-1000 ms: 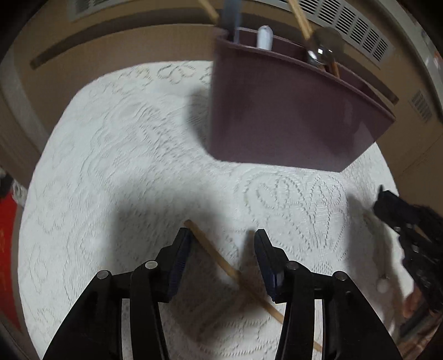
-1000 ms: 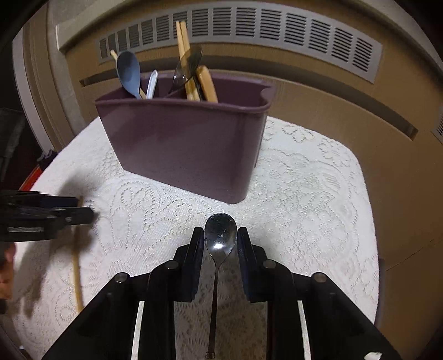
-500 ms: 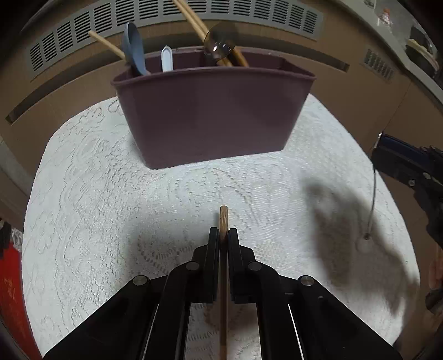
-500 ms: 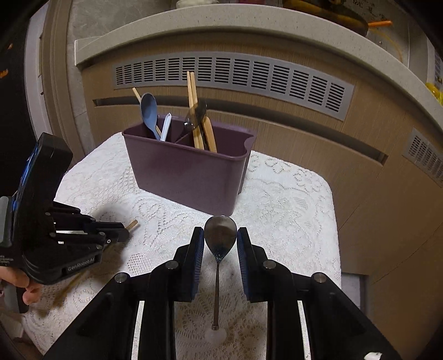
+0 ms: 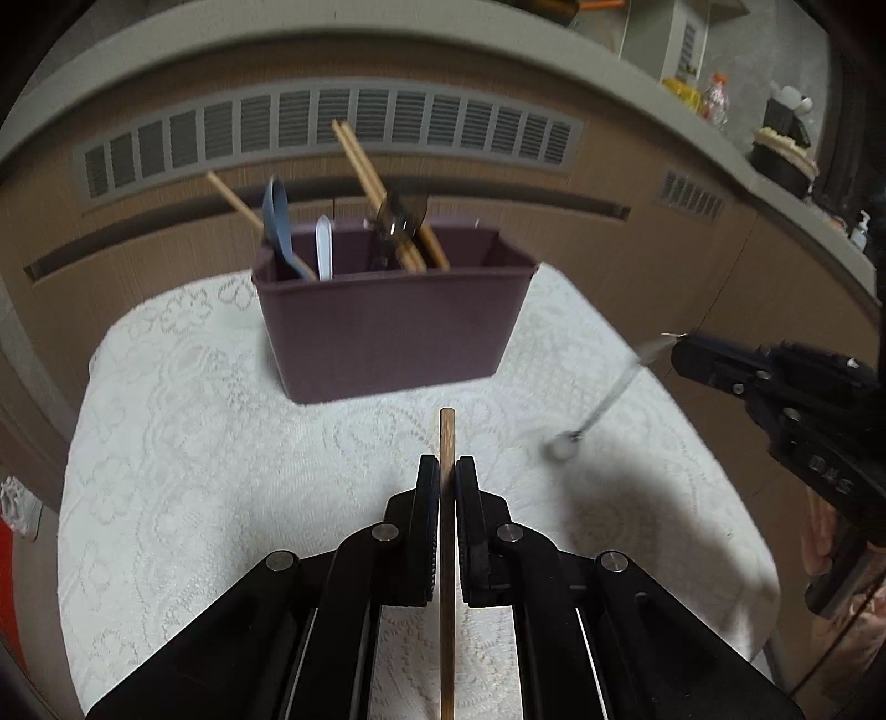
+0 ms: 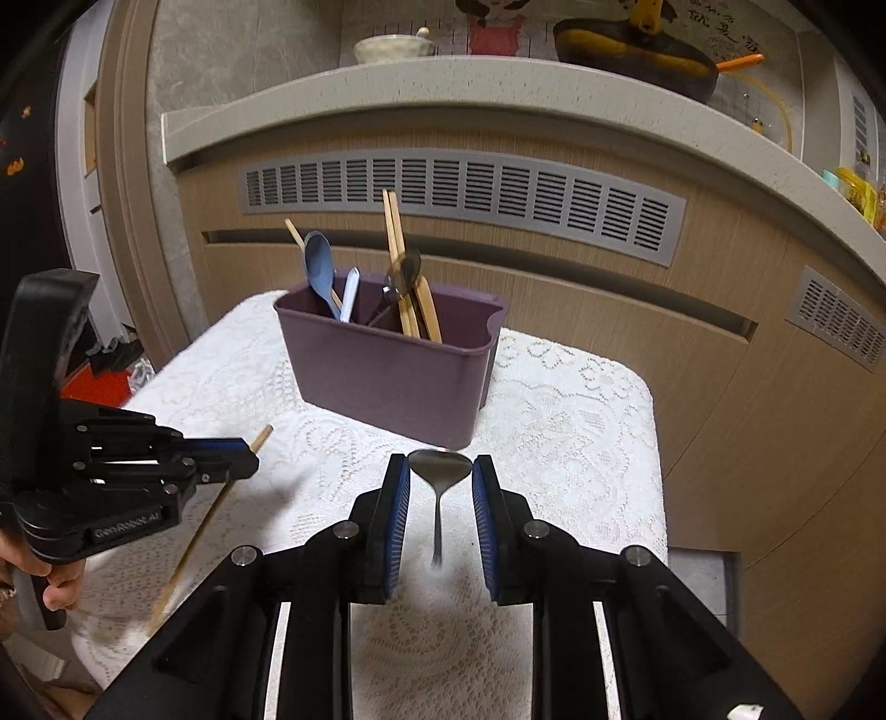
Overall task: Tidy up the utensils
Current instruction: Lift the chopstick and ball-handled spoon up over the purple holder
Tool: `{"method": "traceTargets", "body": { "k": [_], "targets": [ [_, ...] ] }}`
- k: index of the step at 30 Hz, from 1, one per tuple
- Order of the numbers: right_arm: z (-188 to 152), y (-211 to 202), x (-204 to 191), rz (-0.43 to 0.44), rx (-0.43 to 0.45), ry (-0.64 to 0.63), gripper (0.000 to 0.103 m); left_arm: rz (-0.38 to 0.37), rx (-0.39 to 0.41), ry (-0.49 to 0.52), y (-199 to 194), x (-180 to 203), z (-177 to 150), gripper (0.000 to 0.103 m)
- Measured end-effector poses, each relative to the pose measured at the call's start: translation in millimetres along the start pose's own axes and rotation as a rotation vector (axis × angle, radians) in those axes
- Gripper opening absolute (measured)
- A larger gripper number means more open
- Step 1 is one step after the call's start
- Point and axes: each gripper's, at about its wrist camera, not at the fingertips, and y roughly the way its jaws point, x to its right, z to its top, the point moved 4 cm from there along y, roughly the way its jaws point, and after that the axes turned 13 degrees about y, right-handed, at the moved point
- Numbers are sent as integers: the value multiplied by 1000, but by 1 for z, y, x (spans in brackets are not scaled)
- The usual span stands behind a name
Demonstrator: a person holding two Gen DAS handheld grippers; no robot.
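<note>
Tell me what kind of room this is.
Most likely a home kitchen. A purple utensil caddy holding chopsticks and spoons stands on a lace-covered table. Behind it run wood-grain cabinets with grey vent grilles, and the counter above carries a bowl and a dark pan.

This is a home kitchen. A curved wood-grain cabinet front (image 6: 554,310) runs across the middle of the frame, with a long grey vent grille (image 6: 459,194) set into it and a speckled stone counter (image 6: 443,83) on top. On that counter, along the upper edge, sit a pale bowl (image 6: 390,47) and a dark pan with an orange handle (image 6: 637,50); bottles and packets crowd the far right. In front, a lace tablecloth (image 6: 576,399) covers a small table carrying a purple utensil caddy (image 6: 387,376) with chopsticks and spoons in it.
</note>
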Motion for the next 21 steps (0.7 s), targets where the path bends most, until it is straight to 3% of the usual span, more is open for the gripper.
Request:
{"method": "traceTargets", "body": {
  "k": [4, 7, 11, 14, 16, 21],
  "targets": [
    [2, -11, -4, 1, 18, -17, 0, -13, 66, 5, -23, 4, 9, 6],
    [2, -13, -6, -5, 23, -36, 0, -8, 72, 3, -27, 3, 12, 6],
    [-12, 12, -9, 53, -111, -48, 3, 11, 50, -39, -23, -12, 3, 6],
    [-28, 41, -10, 75, -207, -48, 23, 36, 48, -63, -20, -24, -6, 7],
    [-37, 63, -9, 27, -201, -63, 38, 20, 41, -96, -17, -34, -11, 7],
    [-42, 108, -3, -16, -214, -41, 38, -3, 38, -143, -19, -50, -18, 7]
  ]
}}
